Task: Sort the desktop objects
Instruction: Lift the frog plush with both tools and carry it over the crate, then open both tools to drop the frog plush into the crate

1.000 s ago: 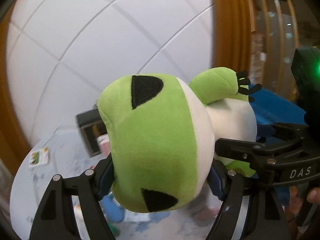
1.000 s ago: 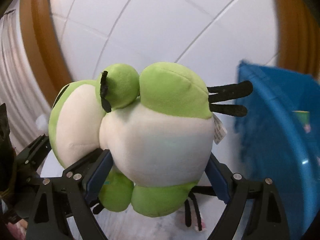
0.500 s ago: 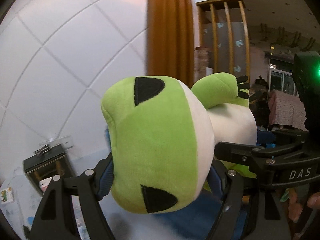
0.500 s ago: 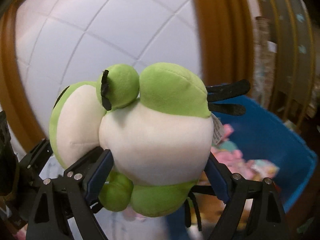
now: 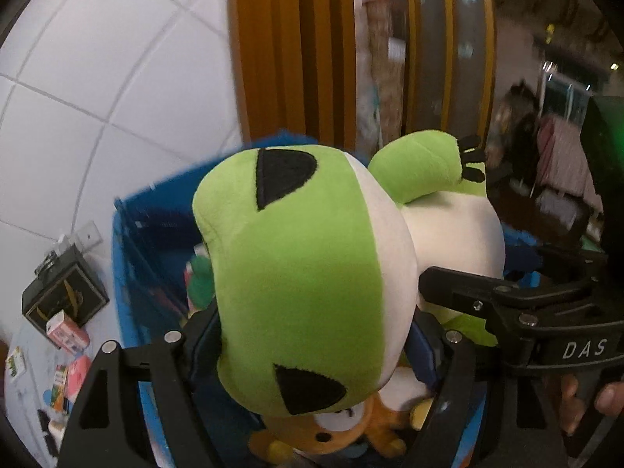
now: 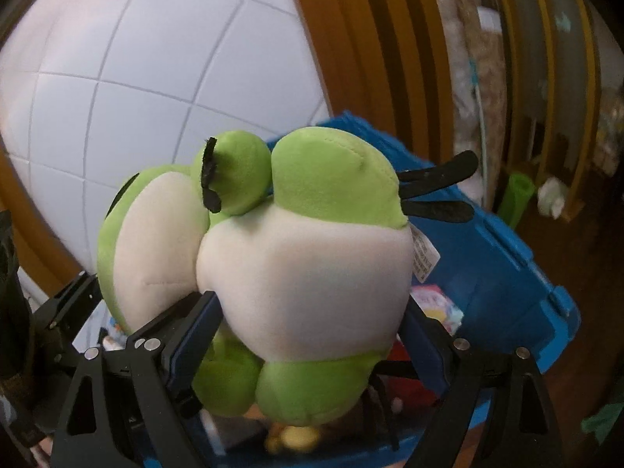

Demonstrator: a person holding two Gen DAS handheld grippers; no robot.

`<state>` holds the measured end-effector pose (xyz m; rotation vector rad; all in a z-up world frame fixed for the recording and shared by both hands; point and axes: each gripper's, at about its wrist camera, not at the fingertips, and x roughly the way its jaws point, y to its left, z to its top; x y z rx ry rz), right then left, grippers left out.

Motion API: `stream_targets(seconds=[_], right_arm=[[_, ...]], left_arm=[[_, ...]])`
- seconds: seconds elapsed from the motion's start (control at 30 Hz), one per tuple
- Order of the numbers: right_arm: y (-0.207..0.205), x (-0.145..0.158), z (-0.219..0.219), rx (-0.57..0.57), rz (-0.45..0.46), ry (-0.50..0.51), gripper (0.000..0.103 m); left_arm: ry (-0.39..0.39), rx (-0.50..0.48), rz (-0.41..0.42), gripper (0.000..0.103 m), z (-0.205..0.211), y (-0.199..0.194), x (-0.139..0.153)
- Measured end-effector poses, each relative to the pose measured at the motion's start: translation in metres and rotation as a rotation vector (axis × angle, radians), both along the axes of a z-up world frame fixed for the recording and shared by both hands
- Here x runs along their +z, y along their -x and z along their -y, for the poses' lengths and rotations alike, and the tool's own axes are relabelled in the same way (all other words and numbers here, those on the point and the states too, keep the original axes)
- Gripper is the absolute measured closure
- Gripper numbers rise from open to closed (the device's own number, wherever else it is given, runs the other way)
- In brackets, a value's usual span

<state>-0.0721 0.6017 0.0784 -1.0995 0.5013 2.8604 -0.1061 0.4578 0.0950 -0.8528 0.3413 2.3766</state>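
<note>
above the blue bin [image 6: 491, 257] i hold the green frog plush [image 5: 304, 273] between both tongs: my left gripper [image 5: 312, 343] clamps its head, my right gripper [image 6: 308, 323] clamps its white belly. its long axis runs sideways from one tong to the other, head toward my left. the bin's open mouth, already holding other soft toys [image 5: 335, 436], lies directly beneath, so the drop, i judge, goes straight down with both tongs opening together.
</note>
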Motion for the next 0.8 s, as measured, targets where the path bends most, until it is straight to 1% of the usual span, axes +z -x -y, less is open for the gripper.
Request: stream_targets(seconds=[0.1, 0.17, 0.23, 0.3, 0.37, 0.43, 0.47, 0.53, 0.6, 0.7, 0.8], right_arm=[[0.011, -0.025, -0.022, 0.021, 0.069, 0.042, 0.014], [0.019, -0.044, -0.033, 0.045, 0.122, 0.069, 0.013], [0.027, -0.056, -0.039, 0.056, 0.144, 0.089, 0.011], [0.030, -0.064, -0.046, 0.055, 0.150, 0.123, 0.009], [0.029, -0.068, -0.047, 0.052, 0.149, 0.130, 0.008], [0.027, -0.063, -0.047, 0.048, 0.126, 0.111, 0.000], [0.024, -0.059, -0.047, 0.034, 0.113, 0.084, 0.000], [0.013, -0.049, -0.040, 0.020, 0.084, 0.070, 0.000], [0.009, -0.041, -0.039, 0.012, 0.067, 0.065, 0.000], [0.004, -0.040, -0.039, 0.025, 0.053, 0.044, 0.000], [0.001, -0.038, -0.039, 0.016, 0.038, 0.012, 0.000]], left_arm=[[0.089, 0.028, 0.083, 0.024, -0.018, 0.014, -0.022], [0.108, 0.044, 0.120, 0.021, -0.017, 0.019, -0.033], [0.122, 0.062, 0.139, 0.019, -0.017, 0.025, -0.036], [0.136, 0.086, 0.120, 0.017, -0.020, 0.025, -0.035], [0.141, 0.102, 0.103, 0.017, -0.020, 0.022, -0.032], [0.124, 0.118, 0.076, 0.017, -0.013, 0.018, -0.027], [0.117, 0.126, 0.065, 0.018, -0.017, 0.018, -0.023], [0.092, 0.143, 0.034, 0.017, -0.010, 0.012, -0.013], [0.083, 0.146, 0.028, 0.017, -0.007, 0.019, -0.010], [0.077, 0.162, 0.013, 0.017, -0.004, 0.021, -0.010], [0.036, 0.177, -0.006, 0.017, 0.006, 0.017, -0.007]])
